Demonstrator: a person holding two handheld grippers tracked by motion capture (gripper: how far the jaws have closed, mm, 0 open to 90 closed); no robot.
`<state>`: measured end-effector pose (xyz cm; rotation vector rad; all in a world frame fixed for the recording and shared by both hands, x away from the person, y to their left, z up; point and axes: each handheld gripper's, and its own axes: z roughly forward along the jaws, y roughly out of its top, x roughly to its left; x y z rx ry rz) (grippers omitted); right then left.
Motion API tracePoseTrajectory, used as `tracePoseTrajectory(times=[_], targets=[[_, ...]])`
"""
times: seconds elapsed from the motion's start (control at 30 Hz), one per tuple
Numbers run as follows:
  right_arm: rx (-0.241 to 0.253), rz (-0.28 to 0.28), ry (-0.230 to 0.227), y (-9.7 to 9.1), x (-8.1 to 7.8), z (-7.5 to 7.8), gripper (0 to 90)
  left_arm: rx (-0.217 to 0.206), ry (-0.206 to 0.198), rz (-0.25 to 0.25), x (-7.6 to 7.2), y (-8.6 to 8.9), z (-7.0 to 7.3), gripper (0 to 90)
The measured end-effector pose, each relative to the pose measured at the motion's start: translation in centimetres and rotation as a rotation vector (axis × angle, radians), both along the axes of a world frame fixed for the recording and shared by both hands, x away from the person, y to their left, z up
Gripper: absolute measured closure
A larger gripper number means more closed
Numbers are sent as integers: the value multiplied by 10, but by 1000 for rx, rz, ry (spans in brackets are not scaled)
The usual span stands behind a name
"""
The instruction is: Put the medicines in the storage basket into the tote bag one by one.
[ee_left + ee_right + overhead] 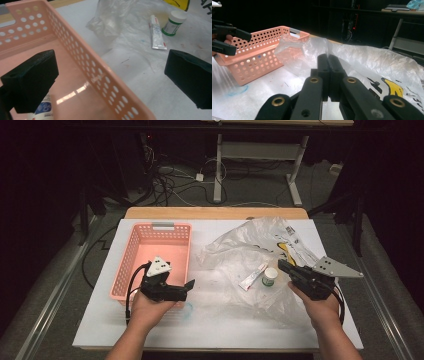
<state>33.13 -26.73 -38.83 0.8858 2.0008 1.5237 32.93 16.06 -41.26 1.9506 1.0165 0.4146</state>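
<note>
A pink perforated basket (pixel 150 245) stands on the left of the table. My left gripper (pixel 188 289) hangs open over its near right corner, with one jaw inside the basket wall (pixel 105 80) and the other outside. Under the inner jaw, a white item with blue print (pixel 43 109) lies in the basket. A white tube (pixel 253 276) and a green-and-white jar (pixel 270 277) lie on a crumpled clear plastic bag (pixel 250 242). My right gripper (pixel 281 266) is shut and empty, just right of the jar. The right gripper view also shows the basket (pixel 259 56), the bag (pixel 367 62) and the left gripper (pixel 243 44).
A white sheet covers the table (pixel 225 320); its wooden far edge (pixel 215 213) shows behind. The bag carries yellow-and-black print (pixel 286 251). Cables and desk legs (pixel 218 175) sit on the dark floor beyond.
</note>
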Motion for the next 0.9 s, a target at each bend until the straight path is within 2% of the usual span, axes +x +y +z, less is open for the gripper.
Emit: tracePoseTrajectory(times=[0.1,0.2,0.3,0.47,0.67,0.73,0.9], targets=[[1,0,0,0,0,0,900,-12,11,27,2,9,1,0],[1,-1,0,0,0,0,900,13,14,52,3,16,2,0],[3,-3,1,-1,0,0,900,16,26,72,4,25,1,0],[3,-5,-5,-1,-1,1,900,11,26,106,5,38,3,0],[2,-4,-10,-1,-3,2,900,-19,24,135,7,49,5,0],[1,0,-10,0,-2,2,900,-41,35,134,11,50,5,0],[0,-2,6,1,1,-1,900,-15,77,136,29,44,7,0]])
